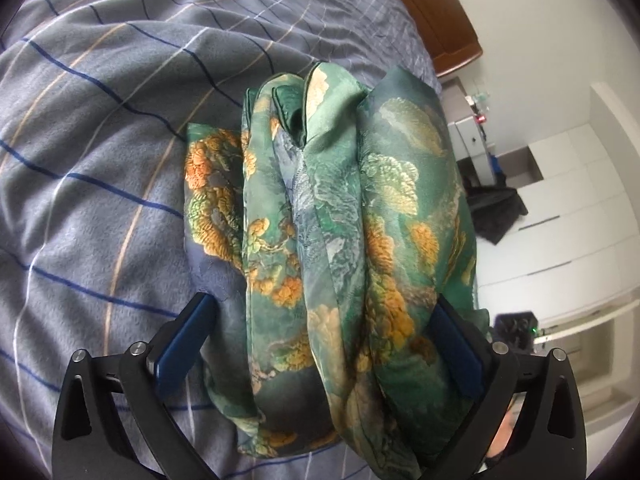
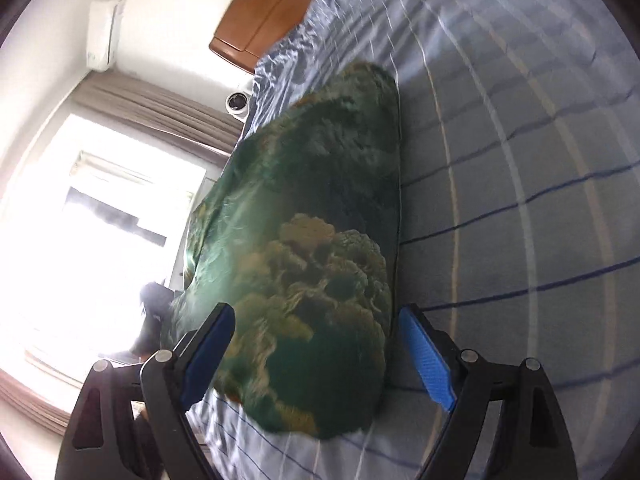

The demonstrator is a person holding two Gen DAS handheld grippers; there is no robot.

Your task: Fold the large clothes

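Left tongs [image 1: 324, 316] spread wide around bunched green garment [image 1: 332, 216] on bed [image 1: 100, 140]; pad contact unclear. Right tongs [image 2: 316, 320] wide apart, gripping nothing; blurred.

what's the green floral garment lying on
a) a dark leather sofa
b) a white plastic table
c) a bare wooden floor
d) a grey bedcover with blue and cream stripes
d: the green floral garment lies bunched on the grey bedcover crossed by blue and cream lines, seen in both wrist views, with a wooden headboard at its far end.
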